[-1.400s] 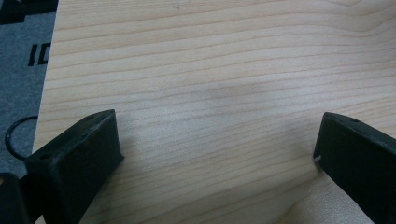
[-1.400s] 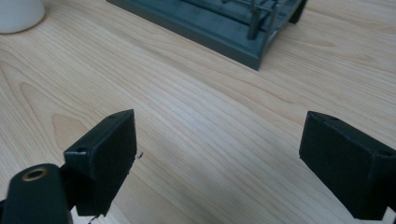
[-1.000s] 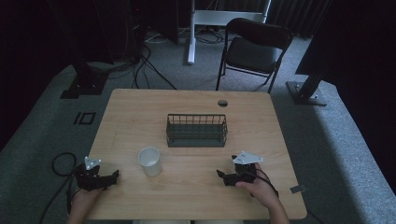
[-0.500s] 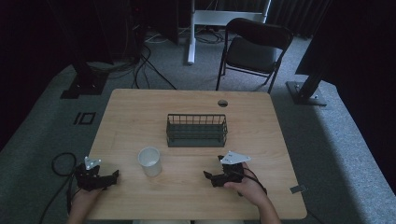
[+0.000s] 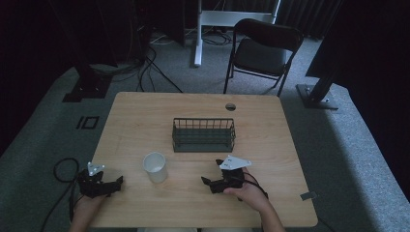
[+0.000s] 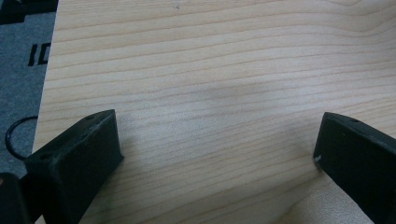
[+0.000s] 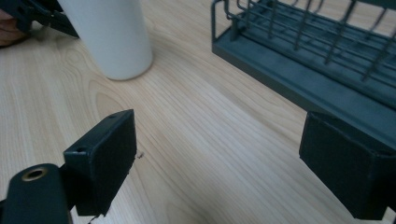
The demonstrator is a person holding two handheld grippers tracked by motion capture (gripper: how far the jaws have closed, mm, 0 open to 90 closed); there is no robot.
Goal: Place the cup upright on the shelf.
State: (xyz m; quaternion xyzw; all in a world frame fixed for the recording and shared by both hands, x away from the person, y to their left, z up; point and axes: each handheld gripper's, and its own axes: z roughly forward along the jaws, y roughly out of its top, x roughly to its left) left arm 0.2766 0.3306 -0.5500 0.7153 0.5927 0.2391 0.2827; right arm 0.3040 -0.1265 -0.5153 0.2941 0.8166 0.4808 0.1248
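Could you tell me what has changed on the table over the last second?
The right gripper slid left across the table toward the white cup, jaws open and holding nothing. The left gripper, the cup and the wire basket stayed where they were.

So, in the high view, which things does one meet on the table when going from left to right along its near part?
Left tool → white cup → right tool. The wire basket stands farther back, so it is left out of this order.
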